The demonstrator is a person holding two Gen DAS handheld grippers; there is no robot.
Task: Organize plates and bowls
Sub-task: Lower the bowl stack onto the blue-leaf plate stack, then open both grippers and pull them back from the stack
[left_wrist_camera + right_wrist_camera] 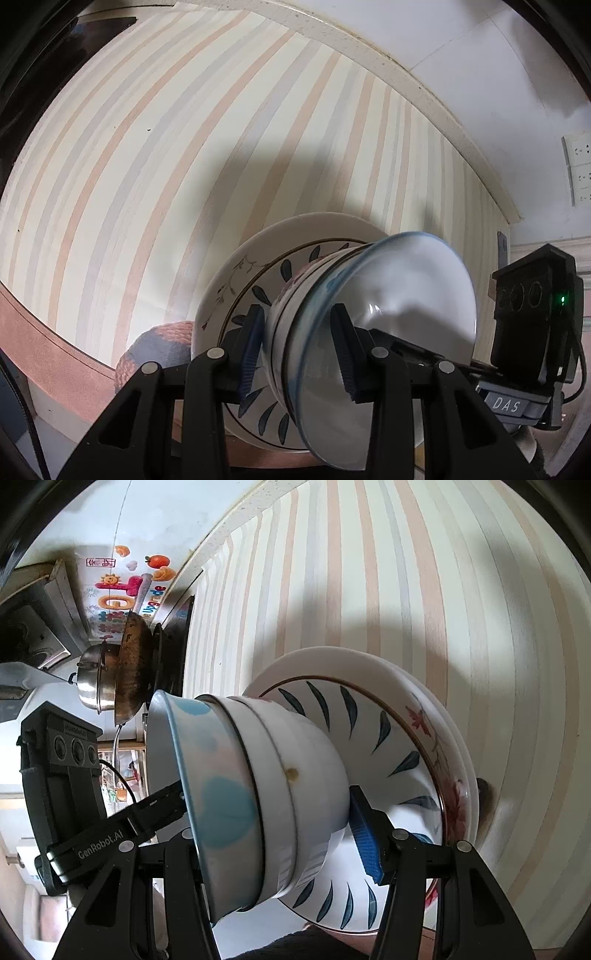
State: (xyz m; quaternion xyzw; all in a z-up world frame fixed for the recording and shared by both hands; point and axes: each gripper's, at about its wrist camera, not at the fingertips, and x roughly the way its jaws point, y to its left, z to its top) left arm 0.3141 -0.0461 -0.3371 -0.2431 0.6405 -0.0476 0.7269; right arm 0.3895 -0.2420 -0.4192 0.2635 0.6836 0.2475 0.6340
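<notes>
3 bowls, 3 plates.

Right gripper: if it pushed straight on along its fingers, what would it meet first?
Nothing new: the right gripper already straddles the nested white and blue-spotted bowls, so their walls between its fingers come first. Behind them lies the leaf-patterned white plate on the striped countertop. Depth is unclear.
</notes>
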